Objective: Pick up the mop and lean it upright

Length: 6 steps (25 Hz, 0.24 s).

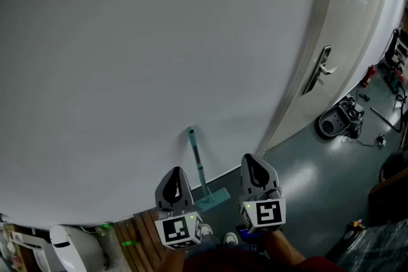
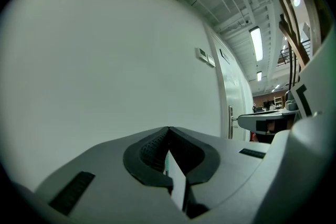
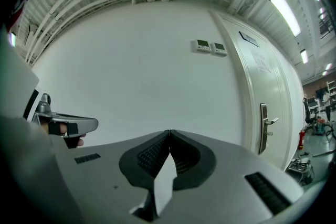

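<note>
Big plain white wall (image 1: 127, 60) across most of the head view. Tall white door with a metal handle (image 1: 347, 22) to its right. Dark grey floor (image 1: 306, 162) below.

Thin blue-green mop with a flat pad (image 1: 197, 162) standing up on the floor, top end resting on the wall. Job most likely done already.

Grey left gripper (image 2: 168, 129) squeezed tight, nothing inside. Grey right gripper (image 3: 169, 132) pinched closed too, also empty. Neither touching the mop.

Next, probably: staying back, moving slowly, no bumping the handle, or down it slides.
</note>
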Tool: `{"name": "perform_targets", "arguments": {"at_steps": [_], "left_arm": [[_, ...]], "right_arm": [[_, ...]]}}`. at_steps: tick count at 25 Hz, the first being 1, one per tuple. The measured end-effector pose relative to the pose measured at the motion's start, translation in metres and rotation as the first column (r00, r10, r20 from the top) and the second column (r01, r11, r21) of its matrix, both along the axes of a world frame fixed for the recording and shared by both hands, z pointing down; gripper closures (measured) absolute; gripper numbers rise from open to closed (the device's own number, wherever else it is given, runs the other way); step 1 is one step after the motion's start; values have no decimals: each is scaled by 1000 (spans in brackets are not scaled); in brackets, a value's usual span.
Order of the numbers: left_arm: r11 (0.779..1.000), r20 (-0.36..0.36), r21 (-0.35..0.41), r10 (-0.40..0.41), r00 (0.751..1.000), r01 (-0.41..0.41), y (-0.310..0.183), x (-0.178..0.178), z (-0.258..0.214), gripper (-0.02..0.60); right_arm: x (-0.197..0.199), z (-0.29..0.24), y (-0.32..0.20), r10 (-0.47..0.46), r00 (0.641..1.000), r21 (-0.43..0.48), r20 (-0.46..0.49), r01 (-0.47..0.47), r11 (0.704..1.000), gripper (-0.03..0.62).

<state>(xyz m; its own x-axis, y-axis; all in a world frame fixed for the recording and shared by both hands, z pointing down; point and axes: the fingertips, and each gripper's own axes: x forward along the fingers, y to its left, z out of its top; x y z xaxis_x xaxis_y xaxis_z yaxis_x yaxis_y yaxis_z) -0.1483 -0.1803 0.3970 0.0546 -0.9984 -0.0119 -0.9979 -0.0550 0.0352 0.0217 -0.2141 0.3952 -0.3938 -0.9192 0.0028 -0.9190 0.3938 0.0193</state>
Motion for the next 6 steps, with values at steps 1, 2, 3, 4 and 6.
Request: {"name": "perform_targets", "arguments": {"at_steps": [1, 2, 3, 4, 6], "left_arm": [[1000, 1, 5, 0, 1000, 0, 0, 0, 1, 566], [1000, 5, 6, 1, 1000, -1, 0, 0, 2, 566], [1000, 9, 2, 0, 1000, 0, 1, 0, 2, 566], [1000, 9, -4, 0, 1000, 0, 1, 0, 2, 566], [1000, 2, -16, 0, 1000, 0, 1, 1, 4, 566]], "right_arm": [[0, -1, 0, 0, 1000, 0, 1, 0, 1000, 577], [0, -1, 0, 1, 1000, -1, 2, -1, 1000, 577], [1, -1, 1, 2, 1000, -2, 2, -2, 1000, 577], [1, -2, 1, 3, 1000, -3, 2, -3, 1000, 577], [1, -2, 1, 3, 1000, -4, 0, -3, 1000, 577]]}}
